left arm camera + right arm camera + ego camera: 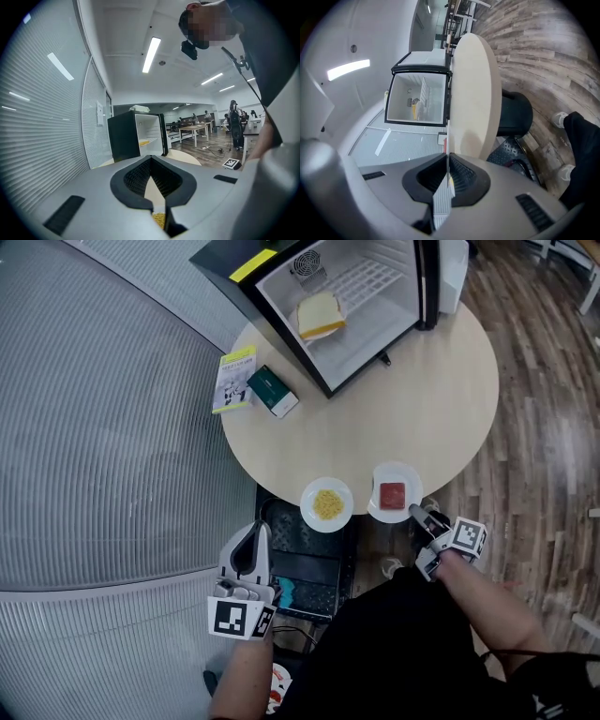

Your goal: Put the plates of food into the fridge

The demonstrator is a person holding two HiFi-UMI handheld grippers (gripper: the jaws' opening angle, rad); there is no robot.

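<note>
Two plates sit at the near edge of the round table (412, 399) in the head view: the yellow-food plate (307, 498) and the red-food plate (375, 486), whose rim the right gripper (413, 511) holds clamped in its jaws. Farther back, the open fridge (375, 338) holds bread (320, 315), with a booklet (234, 379) and a green box (272, 391) beside it. Wood floor (544, 381) spreads to the right and a ribbed wall (94, 427) to the left. The left gripper (254, 532) hangs off the table edge, jaws together on nothing.

Left gripper view: bare tabletop runs to the open fridge.

Right gripper view: the plate's thin edge lies between the closed jaws.
</note>
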